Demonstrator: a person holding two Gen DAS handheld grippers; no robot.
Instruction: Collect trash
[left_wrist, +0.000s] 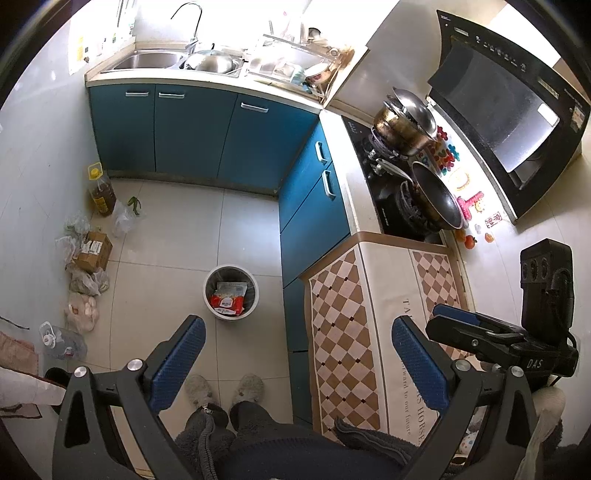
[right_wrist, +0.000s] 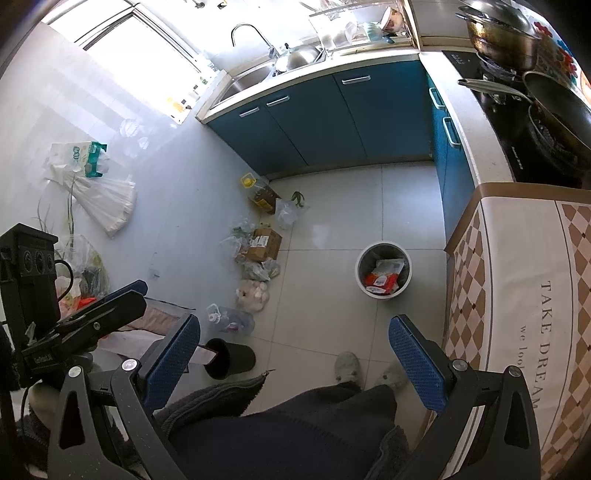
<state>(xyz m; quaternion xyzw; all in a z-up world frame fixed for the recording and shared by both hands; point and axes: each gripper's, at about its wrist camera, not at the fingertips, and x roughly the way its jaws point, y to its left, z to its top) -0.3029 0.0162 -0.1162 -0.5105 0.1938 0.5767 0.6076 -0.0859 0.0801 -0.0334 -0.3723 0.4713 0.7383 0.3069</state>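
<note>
A white round trash bin (left_wrist: 231, 291) (right_wrist: 383, 274) stands on the tiled floor beside the blue cabinets, holding a red and white wrapper (left_wrist: 227, 299) (right_wrist: 382, 280). My left gripper (left_wrist: 297, 350) hangs high above the floor, open, nothing between its blue pads. My right gripper (right_wrist: 295, 349) is also open and empty, at similar height. The right gripper (left_wrist: 476, 332) appears at the right edge of the left wrist view, over the checkered cloth; the left gripper (right_wrist: 92, 314) appears at the left of the right wrist view.
Along the left wall lie plastic bags (right_wrist: 255, 269), a cardboard box (left_wrist: 93, 250) (right_wrist: 263, 243), an oil bottle (left_wrist: 100, 190) and a water jug (right_wrist: 231, 319). A black bin (right_wrist: 231, 358) lies tipped near the person's slippers (left_wrist: 225, 387). A checkered cloth covers the counter (left_wrist: 373, 332); pans sit on the stove (left_wrist: 410, 184).
</note>
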